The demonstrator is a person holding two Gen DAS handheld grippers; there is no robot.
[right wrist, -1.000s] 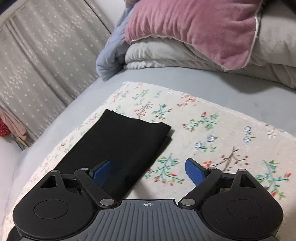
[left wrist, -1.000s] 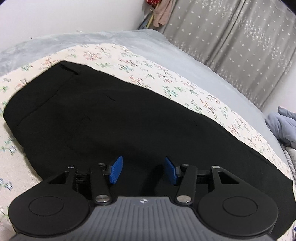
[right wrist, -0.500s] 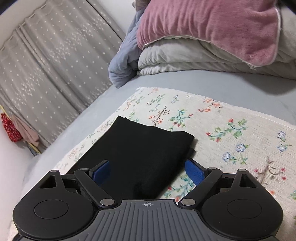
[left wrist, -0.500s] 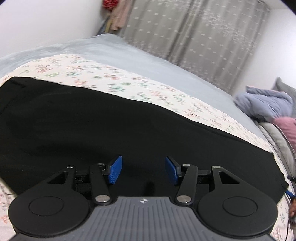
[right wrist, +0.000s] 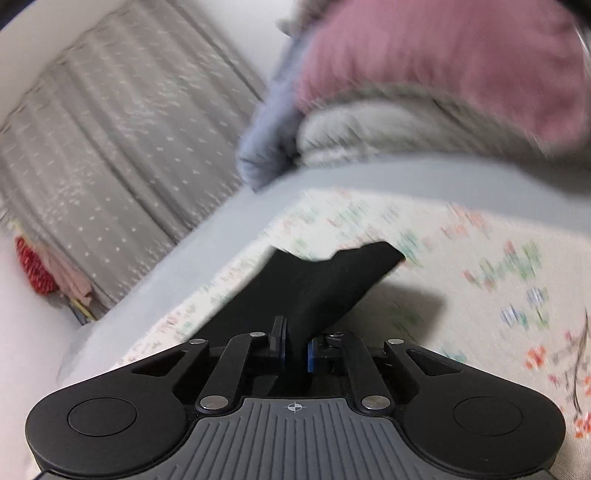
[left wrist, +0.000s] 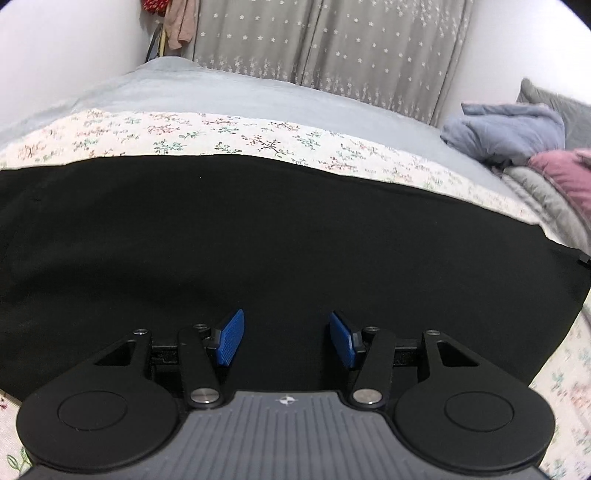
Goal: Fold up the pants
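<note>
Black pants (left wrist: 280, 236) lie flat across the floral sheet (left wrist: 229, 133), filling the middle of the left wrist view. My left gripper (left wrist: 284, 338) is open just above the cloth, its blue pads (left wrist: 231, 338) apart and holding nothing. In the right wrist view my right gripper (right wrist: 295, 349) is shut on the hem end of the pants (right wrist: 325, 280), which rises off the floral sheet (right wrist: 480, 295) in a lifted fold. That view is blurred by motion.
A pink pillow (right wrist: 443, 62) sits on folded grey bedding (right wrist: 388, 129) and a blue-grey blanket (left wrist: 506, 129) at the head of the bed. Grey dotted curtains (left wrist: 332, 48) hang behind. Clothes (left wrist: 177, 26) hang at the far corner.
My right gripper has closed on the pants' hem end and lifted it off the sheet. My left gripper has swung right along the pants, still open.
</note>
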